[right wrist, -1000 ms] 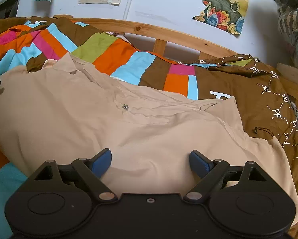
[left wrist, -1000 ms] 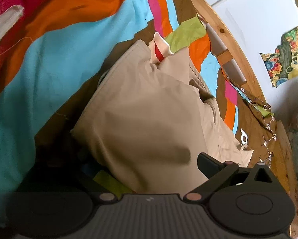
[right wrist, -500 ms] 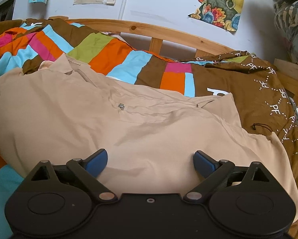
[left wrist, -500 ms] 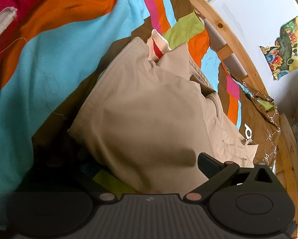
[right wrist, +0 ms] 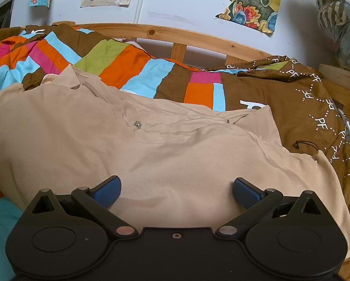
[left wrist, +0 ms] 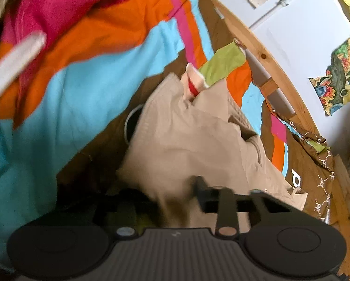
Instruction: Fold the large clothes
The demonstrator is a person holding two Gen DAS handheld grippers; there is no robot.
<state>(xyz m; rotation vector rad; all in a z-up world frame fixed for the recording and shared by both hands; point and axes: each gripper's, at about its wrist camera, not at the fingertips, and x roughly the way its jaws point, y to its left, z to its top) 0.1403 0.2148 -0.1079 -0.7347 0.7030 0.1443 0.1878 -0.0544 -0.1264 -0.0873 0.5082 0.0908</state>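
A large beige garment lies crumpled on a striped, many-coloured bedspread. My left gripper is at the garment's near edge, with its dark fingers drawn in on a bunch of the beige cloth; this view is blurred by motion. In the right wrist view the same beige garment spreads wide, with a small metal snap near its middle. My right gripper hovers over the garment's near part, its blue pads far apart with nothing between them.
A wooden headboard runs along the far side under a white wall with posters. A brown cloth with white "PF" print lies to the right of the garment. A pink cloth and a pale strip sit at far left.
My left gripper's fingers have closed in on the beige cloth, and its view has shifted and blurred. The right gripper stays open and has barely moved.
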